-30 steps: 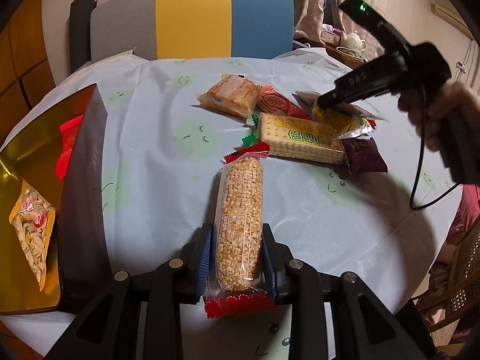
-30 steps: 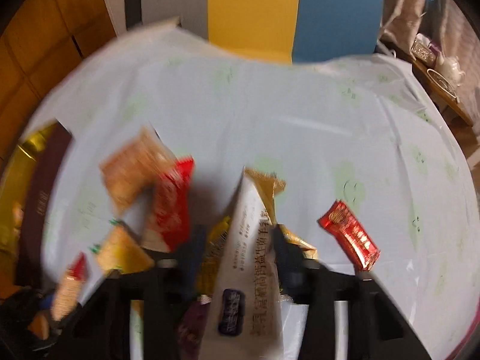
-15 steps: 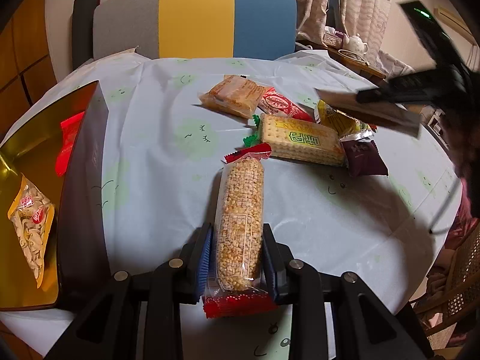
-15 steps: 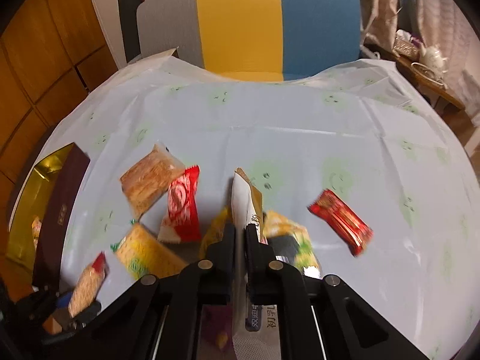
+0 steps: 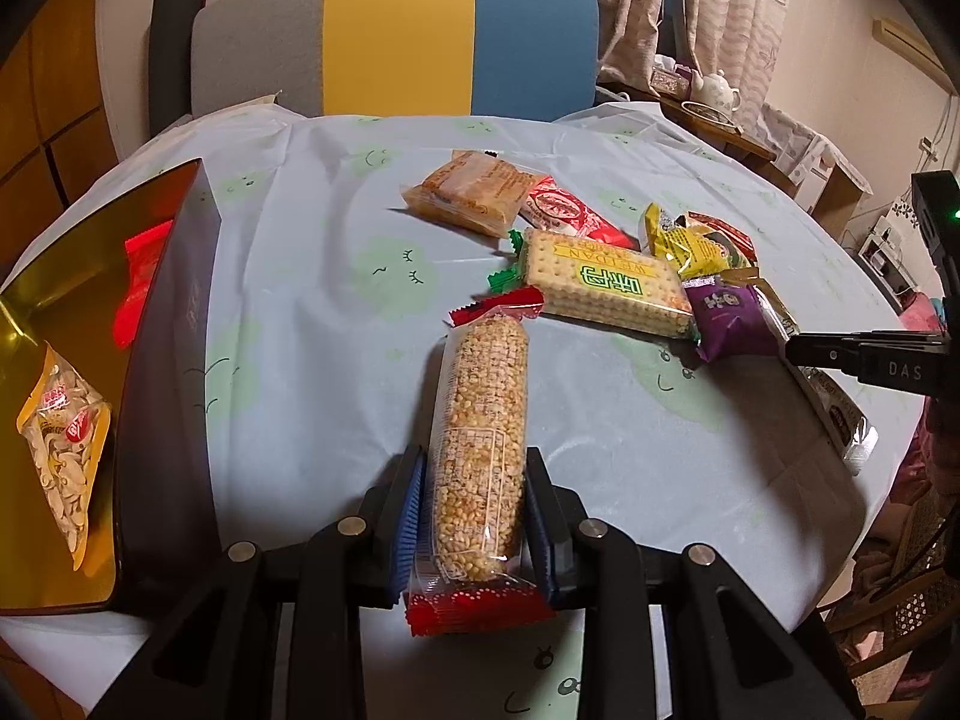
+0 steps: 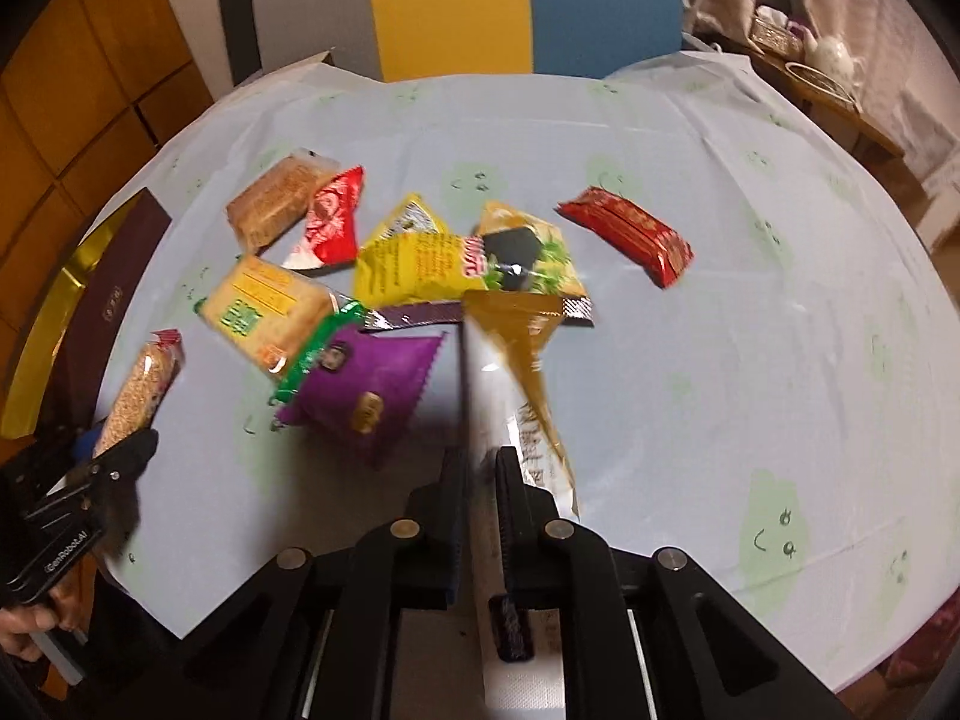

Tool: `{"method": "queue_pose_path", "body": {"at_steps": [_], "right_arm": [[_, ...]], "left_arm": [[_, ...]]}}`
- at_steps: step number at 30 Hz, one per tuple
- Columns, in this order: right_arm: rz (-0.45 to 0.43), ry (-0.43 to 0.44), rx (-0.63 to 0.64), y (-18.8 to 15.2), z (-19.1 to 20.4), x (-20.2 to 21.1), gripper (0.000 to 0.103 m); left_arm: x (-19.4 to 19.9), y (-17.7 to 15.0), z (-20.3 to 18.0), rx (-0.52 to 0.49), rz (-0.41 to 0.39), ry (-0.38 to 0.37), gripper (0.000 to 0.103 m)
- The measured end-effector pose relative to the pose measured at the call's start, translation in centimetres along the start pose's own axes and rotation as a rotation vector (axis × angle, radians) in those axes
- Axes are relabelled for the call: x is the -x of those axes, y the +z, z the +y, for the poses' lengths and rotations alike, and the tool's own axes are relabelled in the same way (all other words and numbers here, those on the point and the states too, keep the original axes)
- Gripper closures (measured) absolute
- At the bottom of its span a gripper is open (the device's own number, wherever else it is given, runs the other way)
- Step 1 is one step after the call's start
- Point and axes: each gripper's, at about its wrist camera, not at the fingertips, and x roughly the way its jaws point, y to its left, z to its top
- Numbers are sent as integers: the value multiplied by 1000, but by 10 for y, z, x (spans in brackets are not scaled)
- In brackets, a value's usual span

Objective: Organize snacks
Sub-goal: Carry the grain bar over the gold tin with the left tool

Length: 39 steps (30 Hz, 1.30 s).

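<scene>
**Two grippers, each clamped on a snack packet, over the table**

The table [image 5: 312, 276], under a pale blue cloth, fills both views. At the left edge of the left wrist view a gold-lined box [image 5: 174, 324] lies open, with a seed packet [image 5: 63, 450] and a red packet [image 5: 141, 282] inside. At centre right of that view the loose snacks lie in a cluster: a cracker pack [image 5: 606, 291], an orange-brown packet [image 5: 471, 192], a purple packet [image 5: 729, 318]. A red bar [image 6: 627, 234] lies apart, upper right in the right wrist view.

Left gripper [image 5: 474, 495], bottom centre: jaws clamped on the sides of a long puffed-grain bar [image 5: 483, 432], which points up the frame.

Right gripper [image 6: 480, 480], bottom centre: jaws almost together, pinching a flat white-and-gold sachet [image 6: 516, 372] edge-on; its gold tip lies in front of the yellow packets [image 6: 420, 264].
</scene>
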Motion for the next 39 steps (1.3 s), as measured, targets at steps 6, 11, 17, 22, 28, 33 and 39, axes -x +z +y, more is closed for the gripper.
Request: {"method": "queue_pose_path", "body": {"at_steps": [6, 11, 17, 22, 28, 33, 39], "right_arm": [[-41, -3, -44, -1, -7, 5, 61], [-59, -14, -32, -3, -10, 6, 49], [-56, -88, 6, -12, -5, -8, 72], [-69, -105, 19, -16, -1, -8, 72], [-75, -109, 20, -17, -2, -8, 71], [-85, -124, 32, -19, 1, -7, 71], [-91, -143, 43, -20, 3, -7, 71]], "left_arm": [[0, 0, 0, 0, 0, 3, 72], [0, 1, -1, -1, -1, 8, 72], [-1, 2, -2, -10, 6, 9, 72], [1, 9, 2, 18, 26, -25, 72], [29, 21, 9, 79, -28, -96, 72], [60, 33, 31, 173, -95, -89, 72], [81, 40, 83, 357, -109, -48, 72]]}}
